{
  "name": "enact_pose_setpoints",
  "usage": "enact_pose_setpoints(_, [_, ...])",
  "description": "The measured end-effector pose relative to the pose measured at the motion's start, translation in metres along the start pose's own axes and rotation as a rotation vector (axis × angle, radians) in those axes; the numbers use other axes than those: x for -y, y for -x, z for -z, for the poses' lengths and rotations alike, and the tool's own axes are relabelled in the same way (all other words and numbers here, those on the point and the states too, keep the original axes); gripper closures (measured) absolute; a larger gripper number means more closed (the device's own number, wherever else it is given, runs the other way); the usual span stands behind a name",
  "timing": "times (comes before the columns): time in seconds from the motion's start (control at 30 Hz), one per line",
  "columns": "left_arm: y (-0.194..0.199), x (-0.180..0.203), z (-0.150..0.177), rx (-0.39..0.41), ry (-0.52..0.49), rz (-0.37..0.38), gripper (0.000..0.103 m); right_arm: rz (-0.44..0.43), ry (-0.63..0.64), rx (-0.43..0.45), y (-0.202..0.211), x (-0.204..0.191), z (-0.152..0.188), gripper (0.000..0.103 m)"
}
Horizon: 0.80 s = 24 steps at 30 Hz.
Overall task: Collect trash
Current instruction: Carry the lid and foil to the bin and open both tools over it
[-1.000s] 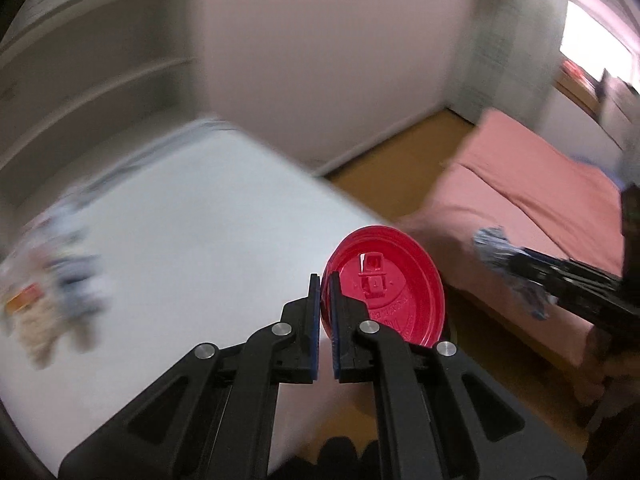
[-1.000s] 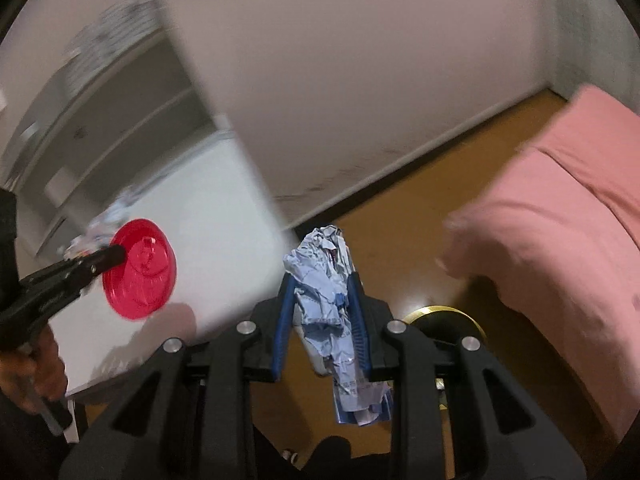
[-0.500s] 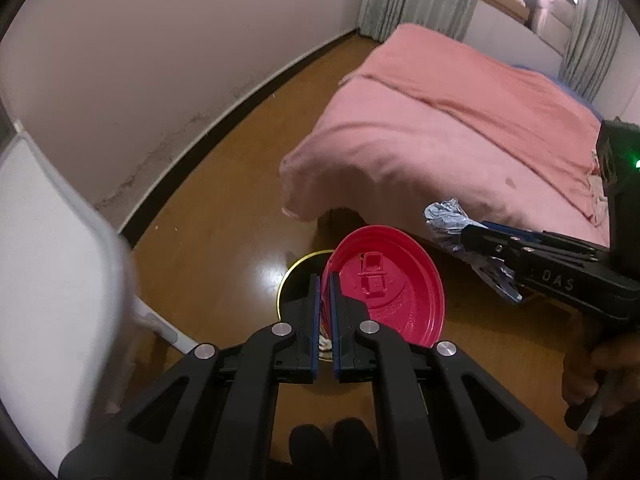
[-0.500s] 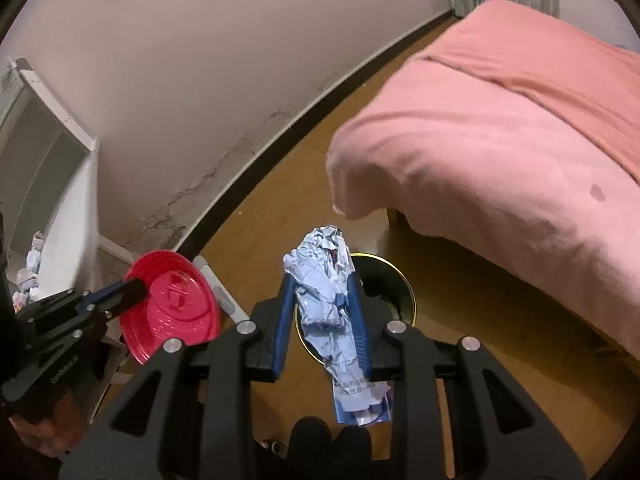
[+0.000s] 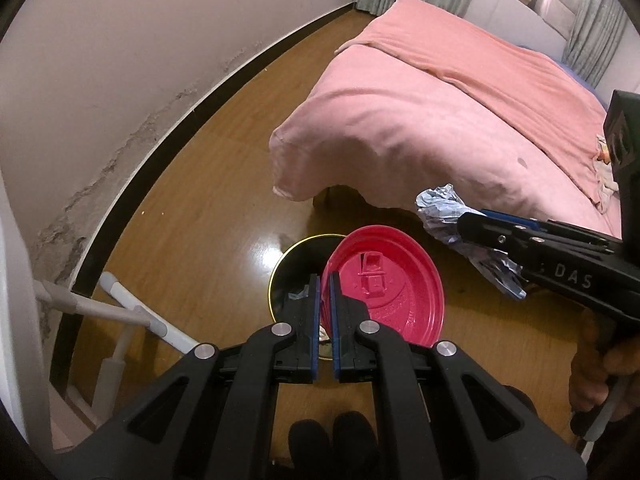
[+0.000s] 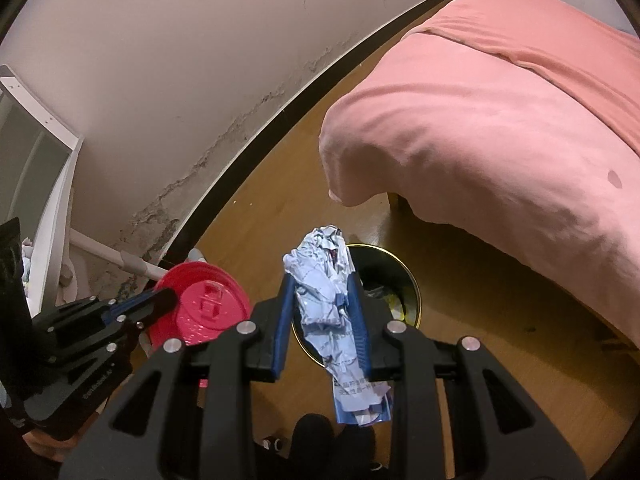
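Two pieces of trash are in hand. The red plastic cup lid [image 5: 386, 276] is pinched by its edge between the closed fingers of the left gripper [image 5: 325, 280], and the crumpled blue-and-white paper wrapper [image 6: 326, 280] is clamped in the right gripper [image 6: 320, 284], its tail hanging below the fingers. A second ago both cameras looked at a white table and shelving. Now both have swung down to the wooden floor, and the round black bin with a gold rim [image 6: 416, 288] sits under the two grippers, just off the corner of the bed with its pink cover [image 6: 500, 120]. In the left wrist view the lid overlaps the bin's opening; in the right wrist view the wrapper hangs across its near rim. Some trash already lies inside the bin.

The carry therefore looks finished and the drop is the step in hand. The wrapper is light and may catch on a finger pad when released. The lid, held on edge, could strike the rim and roll off along the floor.
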State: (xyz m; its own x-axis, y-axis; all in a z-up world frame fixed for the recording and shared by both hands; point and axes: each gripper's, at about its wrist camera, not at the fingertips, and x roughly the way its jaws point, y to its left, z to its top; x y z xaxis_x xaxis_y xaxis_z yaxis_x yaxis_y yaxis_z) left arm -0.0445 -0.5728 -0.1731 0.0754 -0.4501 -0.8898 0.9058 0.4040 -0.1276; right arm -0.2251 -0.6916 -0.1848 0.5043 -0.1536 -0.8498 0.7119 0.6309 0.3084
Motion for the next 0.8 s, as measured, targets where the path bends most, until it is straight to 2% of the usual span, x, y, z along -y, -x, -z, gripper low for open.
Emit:
enact_pose_setpoints(0.13, [-0.004, -0.001, -0.003, -0.003, -0.006, 0.011, 0.099, -0.007, -0.002, -0.002, -0.003, 0.000, -0.005, 0.075])
enact_pose_setpoints(0.17, [-0.004, -0.001, -0.003, -0.002, 0.000, 0.008, 0.098, -0.010, -0.004, -0.005, -0.004, 0.001, -0.006, 0.074])
enact_pose_setpoints(0.2, [-0.006, -0.002, -0.004, -0.005, 0.001, 0.010, 0.096, -0.018, -0.011, -0.005, -0.005, 0.001, -0.006, 0.068])
enact_pose_setpoints(0.23, [-0.008, -0.002, -0.004, -0.013, 0.003, 0.017, 0.090, -0.020, -0.015, -0.004, -0.004, 0.001, -0.007, 0.062])
enact_pose_setpoints(0.27, [-0.009, -0.002, -0.005, -0.013, 0.005, 0.020, 0.080, -0.020, -0.017, 0.003, -0.003, 0.001, -0.008, 0.050])
enact_pose_setpoints(0.3, [-0.008, -0.001, -0.005, -0.008, 0.004, 0.022, 0.072, -0.016, -0.019, 0.013, -0.002, 0.001, -0.008, 0.046])
enact_pose_setpoints(0.33, [-0.007, -0.001, -0.005, -0.003, 0.000, 0.023, 0.060, -0.015, -0.019, 0.019, -0.001, 0.000, -0.010, 0.046])
enact_pose_setpoints(0.53, [0.004, 0.003, -0.004, 0.017, -0.020, 0.036, 0.054, -0.014, -0.018, 0.037, 0.013, -0.006, -0.011, 0.046])
enact_pose_setpoints(0.63, [0.022, 0.005, -0.001, 0.045, -0.027, 0.039, 0.046, -0.012, -0.009, 0.054, 0.027, -0.012, -0.011, 0.046])
enact_pose_setpoints(0.8, [0.072, 0.002, 0.006, 0.124, -0.021, 0.035, 0.025, -0.021, 0.043, 0.108, 0.063, -0.044, -0.010, 0.038])
